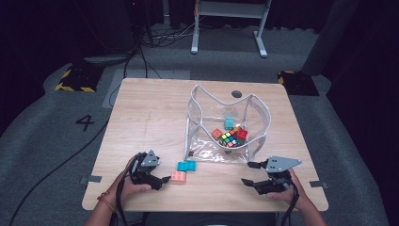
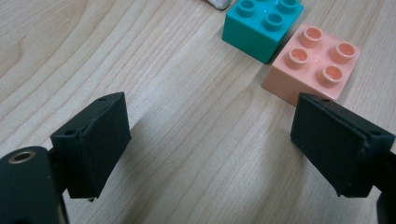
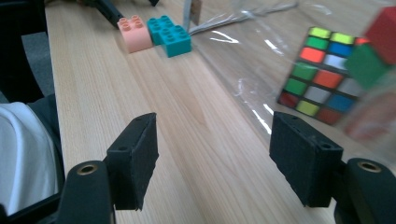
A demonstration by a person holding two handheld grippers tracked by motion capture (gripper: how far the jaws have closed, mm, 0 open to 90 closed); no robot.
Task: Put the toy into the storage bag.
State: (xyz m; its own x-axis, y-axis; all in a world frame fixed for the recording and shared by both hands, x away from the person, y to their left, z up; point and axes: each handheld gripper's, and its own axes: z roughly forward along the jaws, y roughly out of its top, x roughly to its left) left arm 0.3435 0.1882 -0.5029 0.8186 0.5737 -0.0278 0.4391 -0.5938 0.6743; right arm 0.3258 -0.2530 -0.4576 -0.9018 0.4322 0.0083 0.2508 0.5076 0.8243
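Both hands sit at the worktop's near edge; the left gripper (image 1: 165,179) is released, almost touching the peach brick (image 1: 179,177), while the right gripper (image 1: 248,173) is released, farther off. Between the left jaws lies bare wood, the peach brick (image 2: 312,63) past the right-hand pad. From the right gripper (image 3: 212,158), bricks lie far ahead-left.

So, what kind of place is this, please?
Probably a lab or studio set up for recording, not a home. A lone wooden table stands on grey carpet with cables trailing, hazard-striped tape marks the floor, and dark curtains surround it.
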